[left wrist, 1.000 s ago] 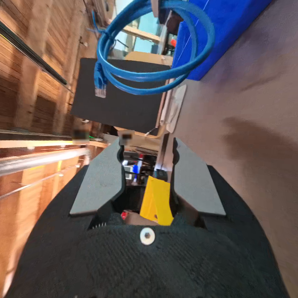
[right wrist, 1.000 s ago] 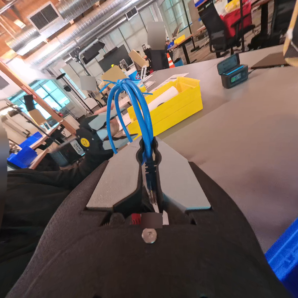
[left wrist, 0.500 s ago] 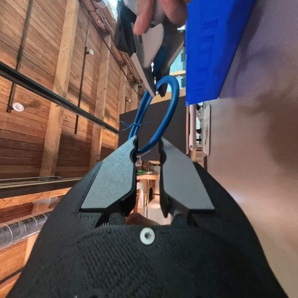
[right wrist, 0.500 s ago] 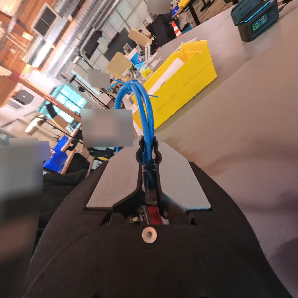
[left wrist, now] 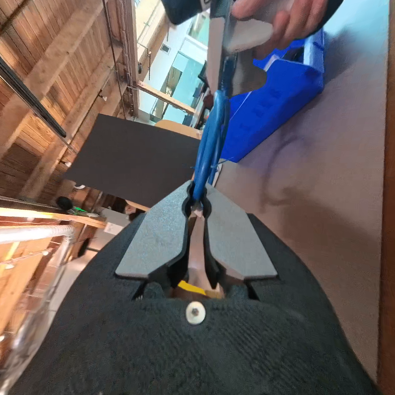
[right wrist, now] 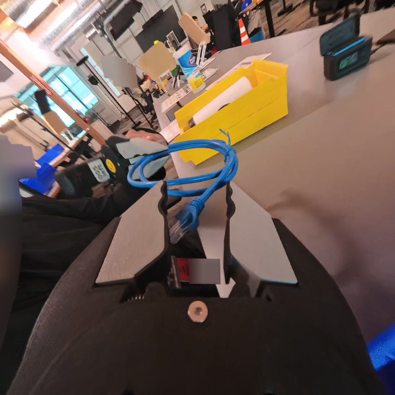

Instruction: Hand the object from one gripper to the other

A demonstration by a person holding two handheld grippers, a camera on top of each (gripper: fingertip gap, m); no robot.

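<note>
A coiled blue network cable (left wrist: 205, 154) is pinched at the tip of my left gripper (left wrist: 197, 189), which is shut on one end of the loop. In the right wrist view the cable (right wrist: 232, 164) hangs level from the left gripper (right wrist: 164, 151) at the left. Its loop and its plug (right wrist: 188, 215) lie between the spread fingers of my right gripper (right wrist: 195, 192), which is open and does not grip it. In the left wrist view the right gripper (left wrist: 226, 85), held by a hand, is at the top, around the far end of the cable.
A yellow bin (right wrist: 245, 128) with a white roll stands on the grey table (right wrist: 320, 171) just beyond the cable. A black case (right wrist: 346, 59) sits far right. A blue bin (left wrist: 267, 119) is near the right gripper. A black panel (left wrist: 132, 156) stands behind. Some 8 cm of space lies between my two pairs of fingers.
My left gripper has closed on the cable loop. My right gripper, shut on the cable before, has opened. The coil has swung from upright to level.
</note>
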